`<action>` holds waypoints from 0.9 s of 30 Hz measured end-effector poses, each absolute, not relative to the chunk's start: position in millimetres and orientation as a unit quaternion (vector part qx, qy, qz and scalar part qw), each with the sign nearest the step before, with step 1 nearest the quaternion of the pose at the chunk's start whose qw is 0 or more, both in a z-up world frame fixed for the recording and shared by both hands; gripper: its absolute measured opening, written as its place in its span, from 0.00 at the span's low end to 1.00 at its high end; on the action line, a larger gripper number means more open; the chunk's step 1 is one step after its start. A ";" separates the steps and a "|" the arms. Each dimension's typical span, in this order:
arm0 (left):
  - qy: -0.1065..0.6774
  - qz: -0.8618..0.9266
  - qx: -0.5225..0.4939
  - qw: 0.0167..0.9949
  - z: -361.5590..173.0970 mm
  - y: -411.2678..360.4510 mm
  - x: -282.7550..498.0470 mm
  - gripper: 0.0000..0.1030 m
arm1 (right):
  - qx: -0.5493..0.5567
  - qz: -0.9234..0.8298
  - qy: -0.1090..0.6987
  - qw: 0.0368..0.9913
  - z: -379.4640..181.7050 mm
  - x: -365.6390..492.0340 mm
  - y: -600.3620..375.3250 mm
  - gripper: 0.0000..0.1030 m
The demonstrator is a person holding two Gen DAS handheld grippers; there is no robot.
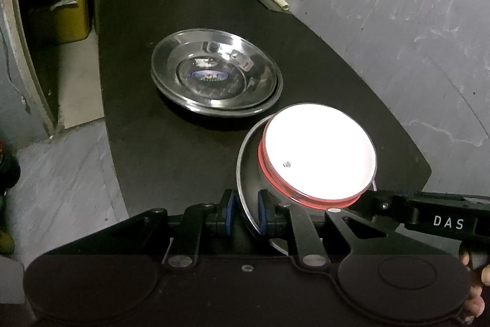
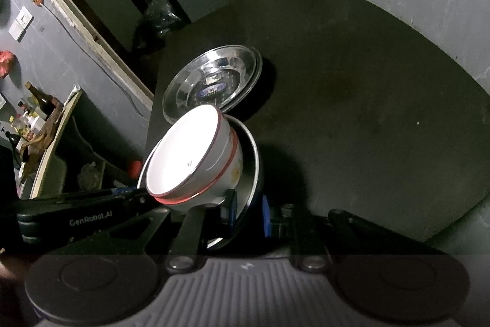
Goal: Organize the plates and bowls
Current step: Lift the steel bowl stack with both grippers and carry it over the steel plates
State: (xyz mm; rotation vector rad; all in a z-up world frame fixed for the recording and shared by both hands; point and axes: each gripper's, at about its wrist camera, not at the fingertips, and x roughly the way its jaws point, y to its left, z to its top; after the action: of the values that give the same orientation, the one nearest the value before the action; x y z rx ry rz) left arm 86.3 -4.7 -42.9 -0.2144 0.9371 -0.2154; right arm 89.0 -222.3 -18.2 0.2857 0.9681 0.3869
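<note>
1. The left gripper points steeply down toward the black table. Its blue pads are closed tight on the near rim of a steel plate, one pad on each face of the rim.
2. The right gripper also slopes downward, and its blue-padded jaws pinch the same steel plate by the opposite side of its rim. The plate is thus gripped from both sides.
3. In the left wrist view, fingertips of the person's hand show at the lower right edge, around the other tool's handle.
4. The letters "DAS" are printed in white on the right tool's body as seen from the left. "GenRobot.AI" reads on the left tool's body as seen from the right.
5. Two white bowls with red rims are nested together and sit in the held plate. The inner bowl carries a small dark mark too small to read.
6. The held plate and the white bowls are tipped off level, so that the bowl mouths face up and toward the left tool, over the near part of the table.
7. Farther back on the table lie two stacked steel plates, flat and mouth up. An oval blue label sits at the centre, its writing illegible.
</note>
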 end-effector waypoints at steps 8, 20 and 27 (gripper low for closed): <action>0.438 -0.105 -0.104 0.887 -35.5 -7.8 97.3 0.15 | 0.138 0.185 0.452 0.861 -10.3 99.5 -226.1 0.19; 0.417 -0.098 -0.101 0.898 -24.7 -12.0 113.5 0.14 | 0.135 0.192 0.441 0.866 -1.9 117.4 -228.9 0.19; 0.408 -0.091 -0.096 0.903 -18.7 -11.4 120.6 0.14 | 0.133 0.201 0.434 0.868 4.2 127.8 -229.3 0.19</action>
State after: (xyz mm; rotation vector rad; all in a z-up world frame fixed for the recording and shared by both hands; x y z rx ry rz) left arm 120.6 -11.4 -18.7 -0.1991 0.8441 -0.1872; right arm 127.8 -229.3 4.2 0.2785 0.9091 0.4217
